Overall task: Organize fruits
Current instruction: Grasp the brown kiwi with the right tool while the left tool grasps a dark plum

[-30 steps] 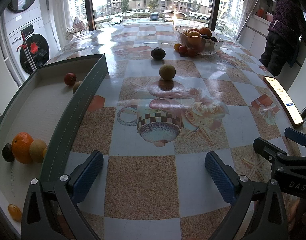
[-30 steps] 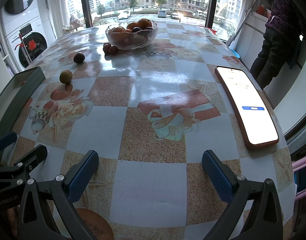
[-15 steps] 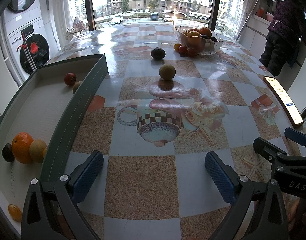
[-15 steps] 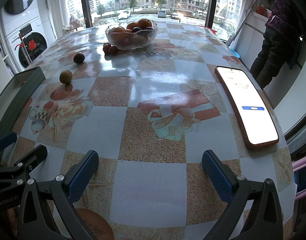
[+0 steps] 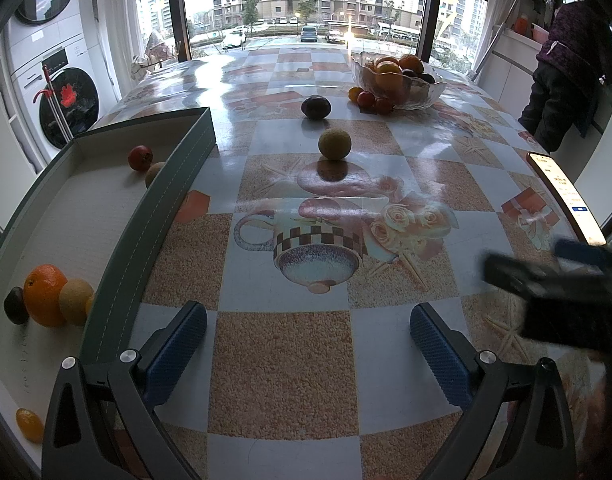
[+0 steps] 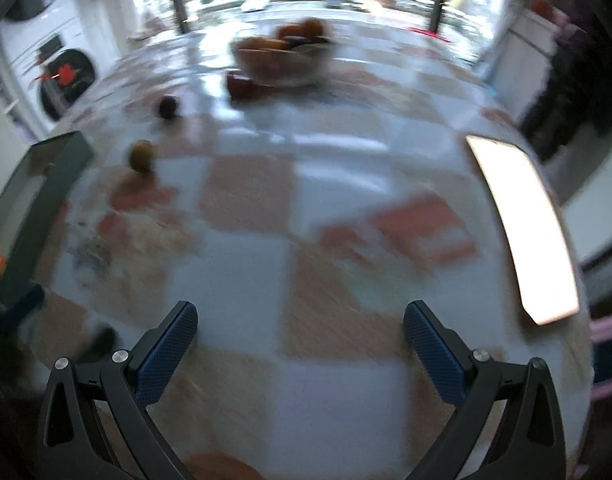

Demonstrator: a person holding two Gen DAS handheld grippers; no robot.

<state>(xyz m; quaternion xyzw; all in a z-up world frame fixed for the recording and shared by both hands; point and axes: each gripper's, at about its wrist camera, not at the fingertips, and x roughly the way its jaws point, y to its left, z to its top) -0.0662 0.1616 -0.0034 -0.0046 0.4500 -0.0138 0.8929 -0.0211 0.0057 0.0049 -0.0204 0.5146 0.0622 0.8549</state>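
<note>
The left gripper (image 5: 307, 338) hangs low over the table (image 5: 290, 360) with its two blue-padded fingers (image 5: 178, 344) spread wide and nothing between them. The right gripper (image 6: 300, 346) is likewise spread wide and empty over the checked tablecloth; its view is smeared with blur, and in the left view it appears as a dark blurred shape at the right edge. Just left of the left gripper lies a shallow green-walled tray (image 5: 174, 176), holding an orange (image 5: 45, 295) with a dark fruit (image 5: 15, 305) and a tan fruit (image 5: 76, 301) touching it on either side, a small yellow-orange fruit (image 5: 29, 424) near the front corner, and a red fruit (image 5: 140, 157) beside another tan one (image 5: 154, 173) at the far end. Out on the bare table ahead sits a green-brown round fruit (image 5: 334, 143), and beyond it a dark purple fruit (image 5: 315, 107). Further back stands a glass bowl (image 5: 417, 90) heaped with fruit, with three small fruits (image 5: 366, 98) just beside its near left side. A lit phone (image 6: 523, 224) lies near the right edge of the table.
</note>
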